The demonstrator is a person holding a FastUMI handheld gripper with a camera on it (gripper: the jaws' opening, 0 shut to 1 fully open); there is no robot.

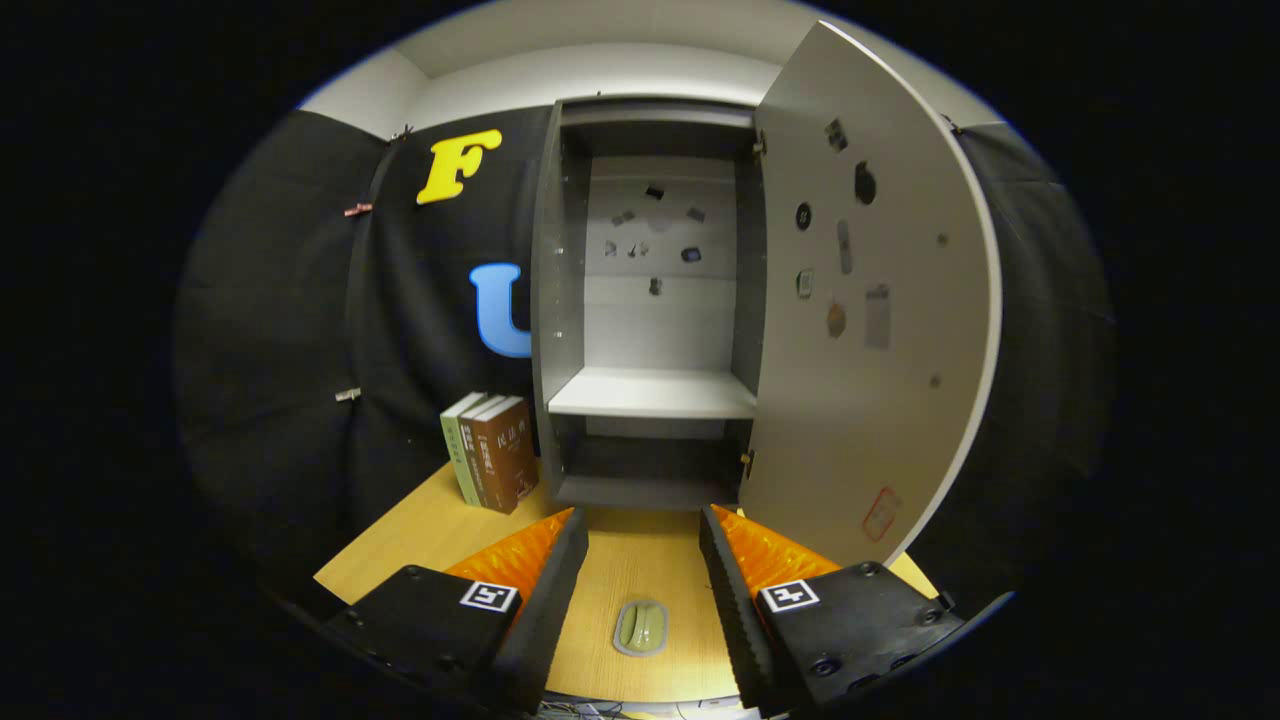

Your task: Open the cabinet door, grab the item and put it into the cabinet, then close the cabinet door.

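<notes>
**Cabinet door open, gripper wide above the small item on the table**

Gripper view: The gripper (640,530) has its two fingers spread wide apart, and nothing is held between them. One finger (540,590) stands at about 7 o'clock and the other at about 5 o'clock. Between them, low at 6 o'clock, a small flat greenish item (641,627) with a grey rim lies on the wooden table (420,540). It sits in the gap near the base of the fingers and touches neither of them.

Beyond the fingertips, toward 12 o'clock, the grey cabinet (548,300) stands on the table. Its door (870,330) is swung open to the right, at about 2 o'clock, and small stickers and marks are seen on its inner face. Inside the cabinet one shelf (652,393) crosses the middle; the shelf is bare, and small stickers are on the back wall above it. The lower compartment under the shelf is dark.

At about 10 o'clock from the fingertips, just beside the left wall of the cabinet, some books (492,450) stand upright on the table, close together, one brown and the others greenish.
</notes>
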